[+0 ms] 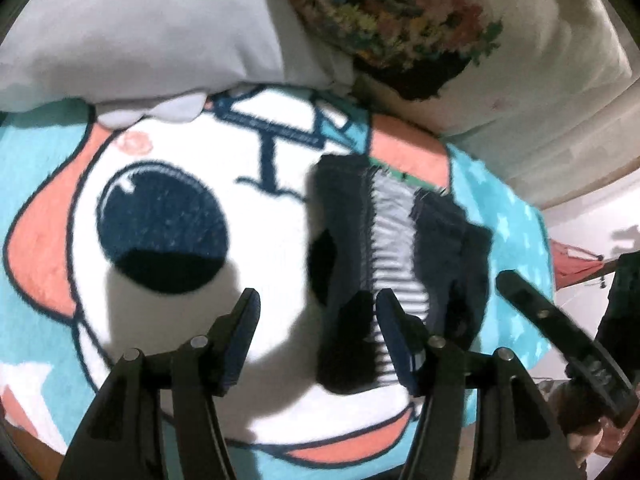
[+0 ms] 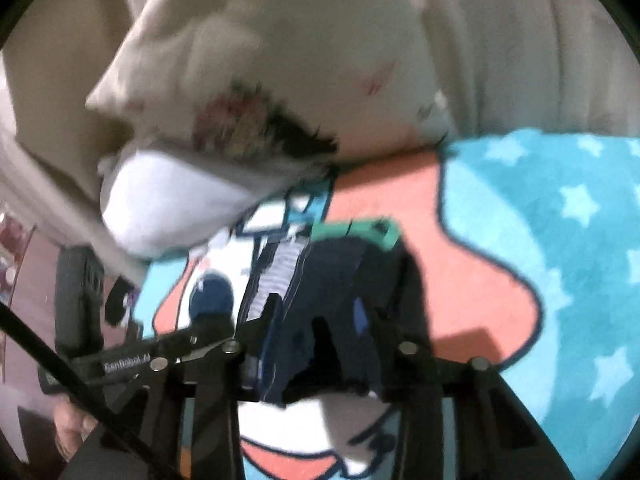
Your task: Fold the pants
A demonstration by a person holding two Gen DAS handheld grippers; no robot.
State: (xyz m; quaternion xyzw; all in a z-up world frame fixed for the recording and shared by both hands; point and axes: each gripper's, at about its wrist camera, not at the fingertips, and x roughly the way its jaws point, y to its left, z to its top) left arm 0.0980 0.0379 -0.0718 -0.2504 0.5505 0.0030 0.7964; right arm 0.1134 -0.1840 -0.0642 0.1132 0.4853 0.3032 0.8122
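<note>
The small dark navy pants (image 1: pixel 400 248), with a grey-and-white striped lining and a green waistband, lie bunched lengthwise on a cartoon blanket (image 1: pixel 168 152). My left gripper (image 1: pixel 318 312) is open and empty, just above the pants' near end, its right finger (image 1: pixel 394 332) over the striped part. In the right wrist view the pants (image 2: pixel 320 300) fill the space between the fingers of my right gripper (image 2: pixel 324 316), which looks open over their near end. The right gripper's body also shows in the left wrist view (image 1: pixel 560 336).
A grey pillow (image 1: pixel 140 28) and a cream floral pillow (image 1: pixel 420 20) lie at the blanket's far edge. The blanket's star-patterned turquoise part (image 2: pixel 560 240) spreads to the right. The bed's edge and floor show at far right (image 1: pixel 592 216).
</note>
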